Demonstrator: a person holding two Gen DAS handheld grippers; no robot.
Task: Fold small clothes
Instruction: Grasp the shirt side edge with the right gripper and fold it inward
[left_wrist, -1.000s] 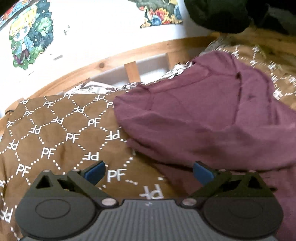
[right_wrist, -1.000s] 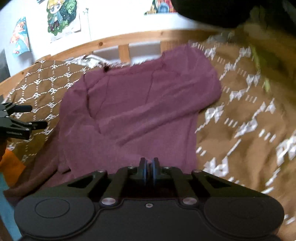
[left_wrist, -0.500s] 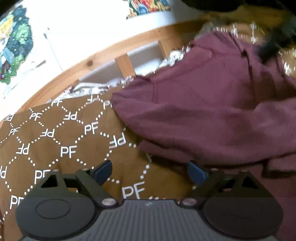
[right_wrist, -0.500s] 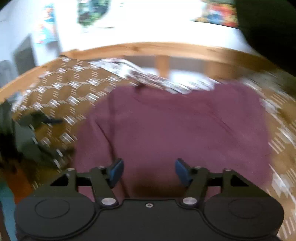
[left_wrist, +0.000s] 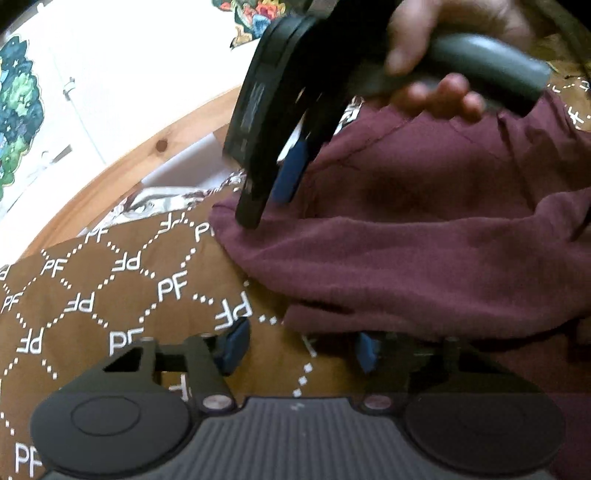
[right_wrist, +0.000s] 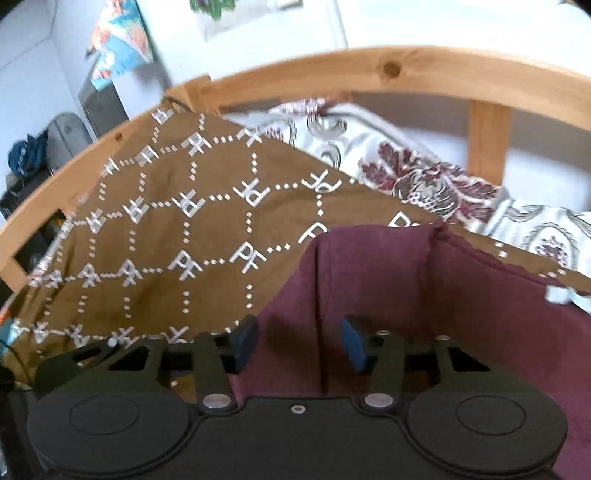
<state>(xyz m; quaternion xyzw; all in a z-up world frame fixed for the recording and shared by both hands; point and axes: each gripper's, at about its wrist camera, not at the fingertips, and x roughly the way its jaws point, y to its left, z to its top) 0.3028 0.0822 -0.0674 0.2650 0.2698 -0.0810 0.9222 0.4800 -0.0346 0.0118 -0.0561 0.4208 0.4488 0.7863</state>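
Both black two-finger claws with blue pads are standing unclenched with their jaws just now closing in: the left claw (left_wrist: 301, 345) is hovering at the near edge of the maroon fleece garment (left_wrist: 424, 236), gripping nothing, while the right claw (right_wrist: 301, 341) is straddling an upright fold at the garment's far corner without its pads pressing the cloth. That garment is lying rumpled on a brown bedspread printed with white "PF" diamonds (left_wrist: 110, 280), inside a curved pine bed frame (right_wrist: 406, 74).
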